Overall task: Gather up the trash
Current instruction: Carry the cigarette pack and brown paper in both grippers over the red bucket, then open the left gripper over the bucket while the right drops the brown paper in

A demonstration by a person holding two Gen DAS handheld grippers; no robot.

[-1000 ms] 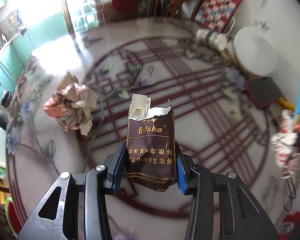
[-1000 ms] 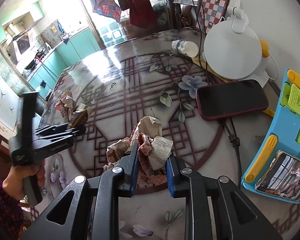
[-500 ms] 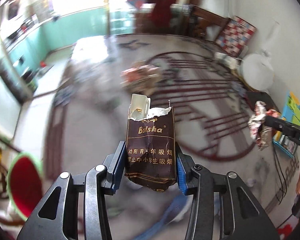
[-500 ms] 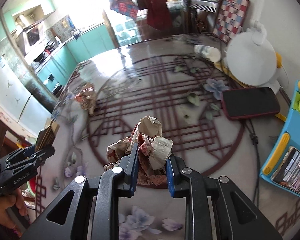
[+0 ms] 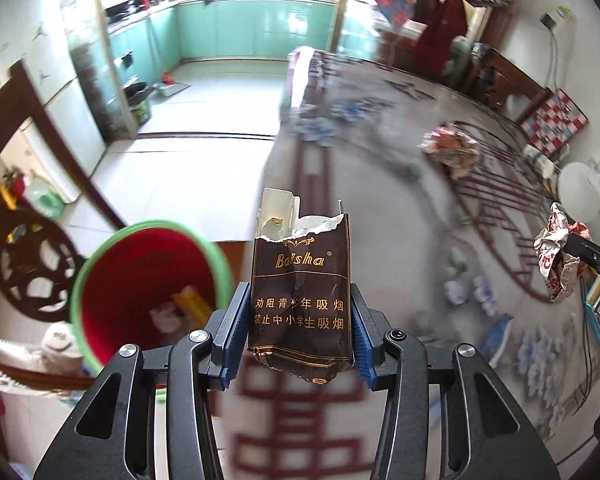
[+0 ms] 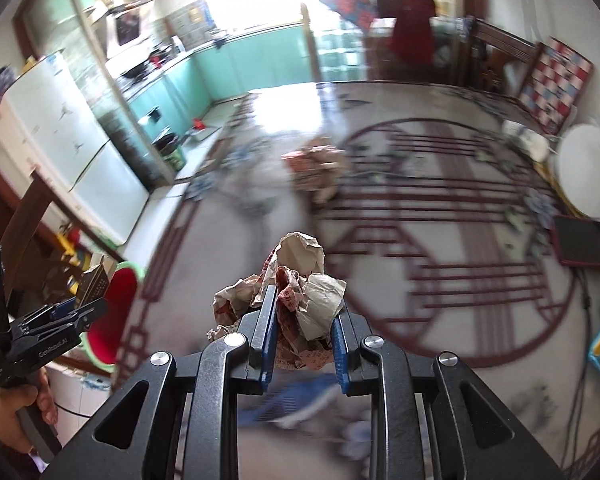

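Both grippers have swung away from the middle of the table toward its left edge since a second ago, and the red bin with the green rim (image 5: 140, 292), unseen then, now sits just left of the left gripper's load. Held upright between the blue pads, the brown cigarette pack (image 5: 300, 292) shows its torn top and white inner liner; the left gripper (image 5: 298, 334) clamps it by both sides, over the table's edge strip with the bin's mouth beside and below it. Some scraps lie at the bottom of the bin. In the right wrist view the right gripper (image 6: 302, 346) is clenched on a crumpled paper wad (image 6: 300, 296), which bulges above and to the left of its fingers, over the patterned table (image 6: 420, 240). From the left wrist view that same wad (image 5: 558, 256) hangs at the far right, pinched at the tip of the right gripper (image 5: 570, 242). A second crumpled wad (image 5: 452, 150) still lies on the table farther back. At the left of the right wrist view, the left gripper (image 6: 90, 306) carries the pack beside the bin (image 6: 116, 304), a hand (image 6: 20, 412) gripping its handle. A dark phone (image 6: 584, 246) lies near the table's right edge, by a round white object (image 6: 588, 168).
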